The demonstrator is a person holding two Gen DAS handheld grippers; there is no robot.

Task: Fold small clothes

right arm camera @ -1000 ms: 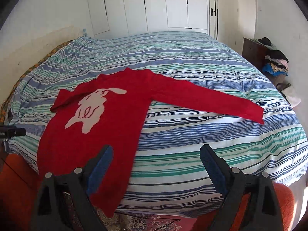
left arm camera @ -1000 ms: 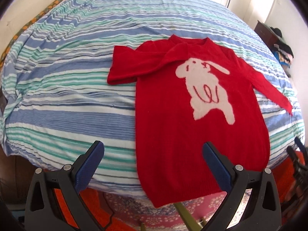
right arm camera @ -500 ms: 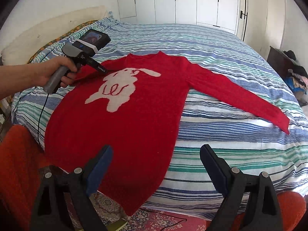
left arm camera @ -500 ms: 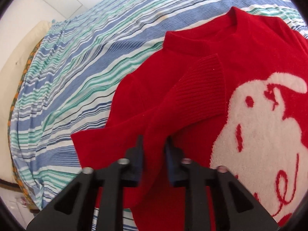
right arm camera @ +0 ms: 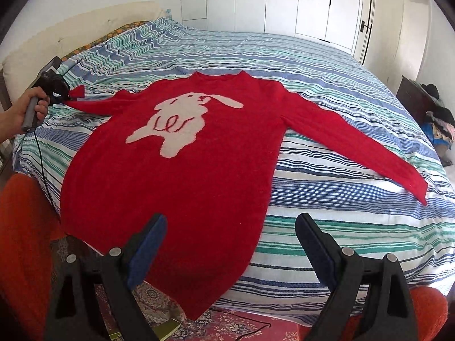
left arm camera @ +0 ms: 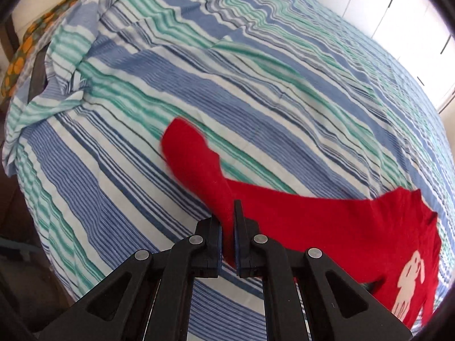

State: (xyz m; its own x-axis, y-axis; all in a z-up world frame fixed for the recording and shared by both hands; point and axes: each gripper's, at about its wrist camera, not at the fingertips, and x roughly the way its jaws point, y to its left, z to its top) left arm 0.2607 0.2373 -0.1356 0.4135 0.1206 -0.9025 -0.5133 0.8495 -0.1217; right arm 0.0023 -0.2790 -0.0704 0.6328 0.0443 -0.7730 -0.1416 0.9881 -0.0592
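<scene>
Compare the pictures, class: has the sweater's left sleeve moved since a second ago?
Yes. The left gripper has pulled the sleeve off the red sweater, outward toward the left edge of the striped bedspread.

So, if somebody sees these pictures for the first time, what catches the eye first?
First the red sweater with a white rabbit, spread flat on the striped bed cover. Then the left gripper, its jaws shut on one sleeve, held out sideways over the cover. The right gripper is open above the hem.
</scene>
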